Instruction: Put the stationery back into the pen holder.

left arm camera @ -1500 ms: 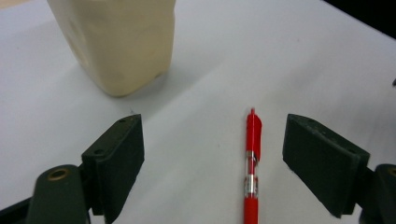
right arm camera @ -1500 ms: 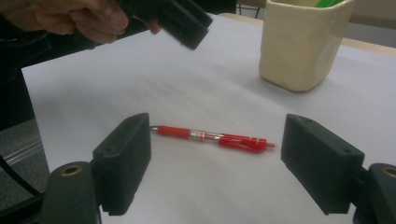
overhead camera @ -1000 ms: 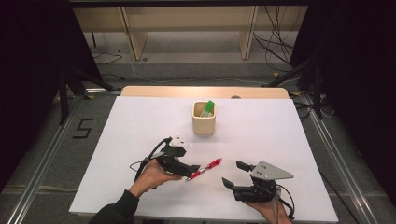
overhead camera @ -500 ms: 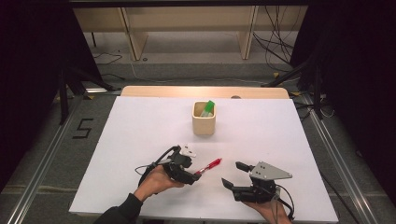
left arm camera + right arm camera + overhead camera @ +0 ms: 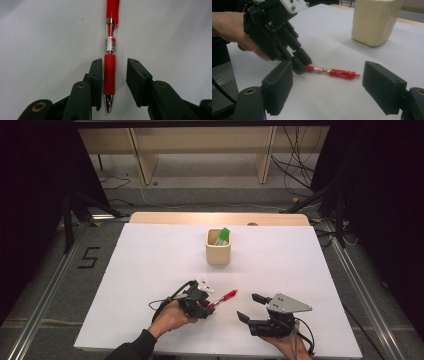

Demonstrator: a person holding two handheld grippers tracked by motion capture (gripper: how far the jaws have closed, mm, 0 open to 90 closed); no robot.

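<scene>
Lower centre of the high view, the left gripper [image 5: 207,304] has been closing around the red pen [image 5: 110,72] lying flat on the table [image 5: 150,260] – one pad touching, not yet clamped – lifting into the cup [image 5: 218,251] remains

Bare white table [image 5: 150,270] all around the red pen [image 5: 223,297]; sole obstacle the cream cup [image 5: 218,251], well beyond.

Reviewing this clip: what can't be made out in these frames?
- Red pen: cap end cut off by the top edge in the left gripper view.
- Left gripper: its body hides the pen's tip in the high view.
- Cup: the wall hides the green item lower down.
</scene>
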